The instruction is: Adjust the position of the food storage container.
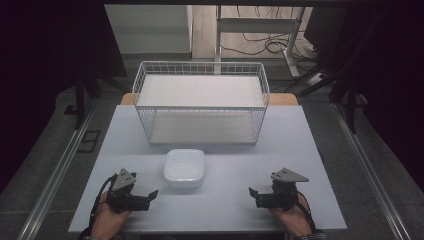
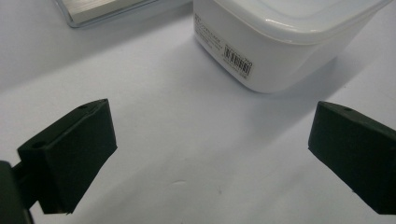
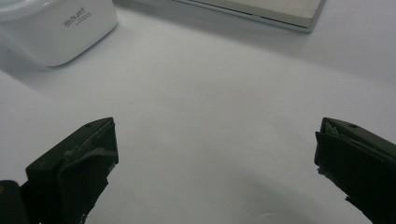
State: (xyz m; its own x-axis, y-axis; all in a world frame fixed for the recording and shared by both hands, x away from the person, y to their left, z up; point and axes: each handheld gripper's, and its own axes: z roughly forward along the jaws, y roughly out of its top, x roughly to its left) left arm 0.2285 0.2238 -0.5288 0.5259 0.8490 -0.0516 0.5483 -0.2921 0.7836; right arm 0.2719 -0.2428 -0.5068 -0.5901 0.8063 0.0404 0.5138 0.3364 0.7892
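A white square bowl (image 1: 184,167) sits on the pale table (image 1: 225,210), just in front of a white wire basket (image 1: 201,101). My left gripper (image 1: 148,196) rests low at the front left, pointing right toward the bowl, jaws wide apart and empty. In the left gripper view (image 2: 210,149) the bowl (image 2: 280,37) with its barcode label lies just ahead, untouched. My right gripper (image 1: 254,194) rests at the front right, pointing left, open with nothing between its jaws. From the right gripper view (image 3: 215,158) the bowl (image 3: 56,28) appears at the upper left, well apart.
The wire basket stands on a flat base whose edge (image 3: 261,11) runs along the back; it takes up the rear half of the table. Dark stands and cables lie on the floor beyond. A person's hands (image 1: 107,222) hold both grippers at the near edge.
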